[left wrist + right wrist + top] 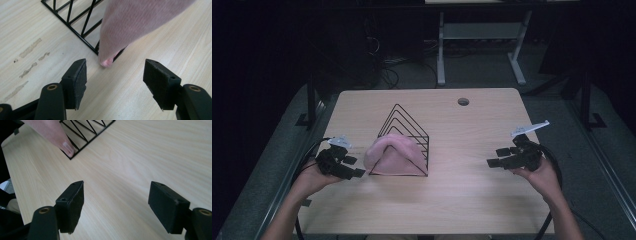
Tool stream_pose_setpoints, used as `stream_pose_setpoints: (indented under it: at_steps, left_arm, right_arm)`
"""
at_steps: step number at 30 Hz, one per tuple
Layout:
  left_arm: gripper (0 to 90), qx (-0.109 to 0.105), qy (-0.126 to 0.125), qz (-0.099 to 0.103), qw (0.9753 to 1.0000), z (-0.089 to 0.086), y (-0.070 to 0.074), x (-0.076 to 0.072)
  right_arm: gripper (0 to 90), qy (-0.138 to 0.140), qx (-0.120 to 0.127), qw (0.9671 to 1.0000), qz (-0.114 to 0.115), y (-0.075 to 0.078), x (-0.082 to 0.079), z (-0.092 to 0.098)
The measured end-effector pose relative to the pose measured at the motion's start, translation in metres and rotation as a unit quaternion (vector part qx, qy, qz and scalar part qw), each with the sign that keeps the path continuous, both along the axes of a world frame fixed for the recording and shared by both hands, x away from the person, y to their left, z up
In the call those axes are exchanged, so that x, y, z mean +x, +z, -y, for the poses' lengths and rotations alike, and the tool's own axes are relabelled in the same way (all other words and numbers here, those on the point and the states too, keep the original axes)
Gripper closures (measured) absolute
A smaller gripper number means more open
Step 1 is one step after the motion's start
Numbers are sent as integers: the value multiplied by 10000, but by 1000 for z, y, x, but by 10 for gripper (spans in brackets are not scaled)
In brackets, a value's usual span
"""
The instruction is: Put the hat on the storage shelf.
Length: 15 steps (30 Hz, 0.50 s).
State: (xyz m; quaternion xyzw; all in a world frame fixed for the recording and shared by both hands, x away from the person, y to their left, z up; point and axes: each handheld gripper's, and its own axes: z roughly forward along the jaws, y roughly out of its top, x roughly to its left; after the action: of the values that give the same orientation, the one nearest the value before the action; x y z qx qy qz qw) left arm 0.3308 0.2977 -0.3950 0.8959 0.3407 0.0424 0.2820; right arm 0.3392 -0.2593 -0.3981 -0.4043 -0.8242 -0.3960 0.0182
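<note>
1. My left gripper (pixel 346 167) hangs just beside the near-left corner of the rack, its pads (pixel 79 81) spread wide with nothing between them and bare wood showing in the gap.
2. My right gripper (pixel 501 157) is well apart from the work, out over the right side of the table, its jaws parted too and holding nothing.
3. Straight ahead of my left jaws is the pink cloth (pixel 135 22). It is draped over the slanted wires of the black wire rack (pixel 408 131), near the left-middle of the table, and one corner droops over the rack's base bar almost to the tabletop.
4. I judge the cloth to be soft, light and limp, a knitted weave that will fold and sag when lifted. It should not slip in my pads, but it may snag on the wires.
5. The best hold looks to be that hanging corner, since it sits clear of the frame.
6. The rack is stiff, thin wire and probably light, so tugging the cloth could drag it.
7. The table (pixel 472 200) is pale wood grain, smooth, with a few scuff marks near my left jaws and a round cable hole at the far edge.
8. Beyond it the room is dark, with a grey floor, cables and the legs of another desk.
</note>
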Motion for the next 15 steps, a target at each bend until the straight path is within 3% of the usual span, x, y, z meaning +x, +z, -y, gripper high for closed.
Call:
stream_pose_setpoints:
  at_steps: [5,15]
  left_arm:
    - [338,50,38,14,10000,-3,-4,-3]
    - [312,-5,157,115,9998,-3,-10,-15]
  right_arm:
    - [270,-91,-111,9998,-119,-9,-10,7]
    - [268,-205,-268,9993,-132,-22,-32,13]
